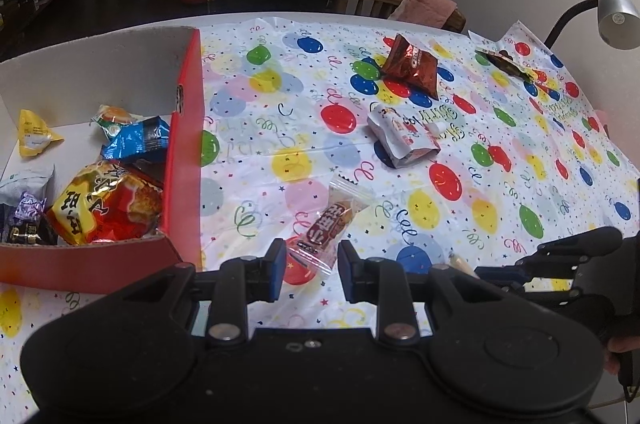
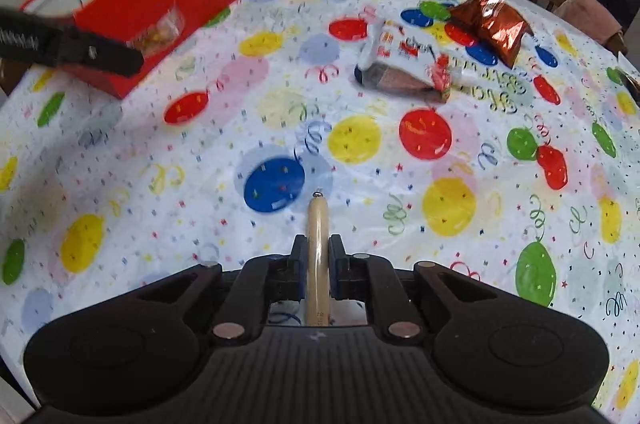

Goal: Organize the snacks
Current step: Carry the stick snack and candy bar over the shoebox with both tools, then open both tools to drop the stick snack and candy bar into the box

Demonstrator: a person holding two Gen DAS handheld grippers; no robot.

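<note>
On the desk [image 2: 120, 184] with the balloon cloth, the left gripper [image 1: 312, 264] has its jaws open around the near end of a clear-wrapped snack bar [image 1: 328, 224], without touching it. The right gripper [image 2: 318, 260] has its jaws closed on a pale sausage stick [image 2: 318, 240]. The red box [image 1: 184, 160] at the left holds several snack packets, while a copper Oreo bag [image 1: 412, 64] and a white pouch [image 1: 404, 136] lie farther out.

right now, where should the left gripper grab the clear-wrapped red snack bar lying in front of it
Across the narrow middle of the clear-wrapped snack bar, coming straight down from above. It lies flat on the balloon tablecloth, slanting away to the right, so the left gripper, now open, probably needs a slight twist to bring its fingers square across the width. The crimped clear ends look too flimsy to hold.
</note>
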